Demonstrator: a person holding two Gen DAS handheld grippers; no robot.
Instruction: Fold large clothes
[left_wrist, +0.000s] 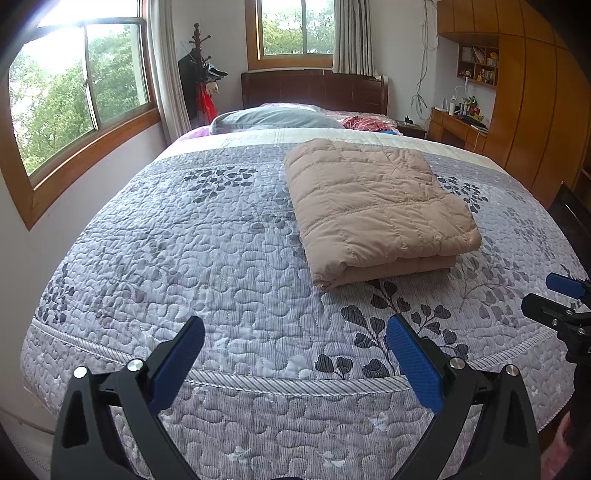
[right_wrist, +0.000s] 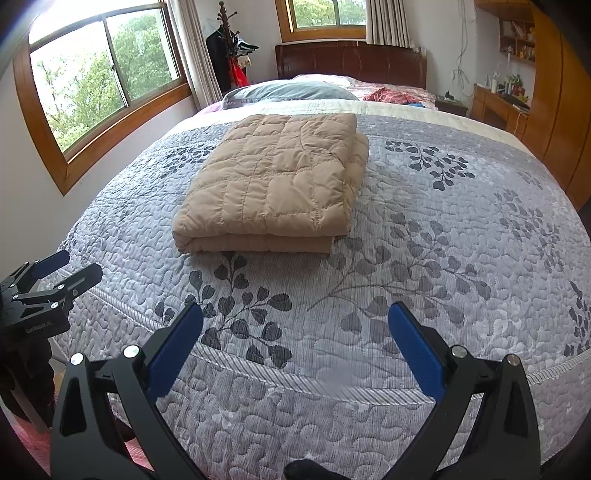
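A tan quilted garment (left_wrist: 376, 206) (right_wrist: 277, 181) lies folded into a thick rectangle on the grey leaf-patterned bedspread (left_wrist: 221, 240) (right_wrist: 424, 240). My left gripper (left_wrist: 295, 325) is open over the foot of the bed, well short of the garment, with nothing between its blue pads. My right gripper (right_wrist: 295, 310) is also open and empty, hovering over the bed's front edge. In the left wrist view the right gripper (left_wrist: 554, 291) shows at the right edge. In the right wrist view the left gripper (right_wrist: 70, 264) shows at the left edge.
Pillows (left_wrist: 273, 118) and a red cloth (left_wrist: 364, 123) lie near the wooden headboard (left_wrist: 314, 90). Windows (left_wrist: 77, 92) run along the left wall. A coat rack (left_wrist: 201, 74) stands in the corner. A wooden wardrobe (left_wrist: 535, 110) and desk (left_wrist: 458, 129) fill the right side.
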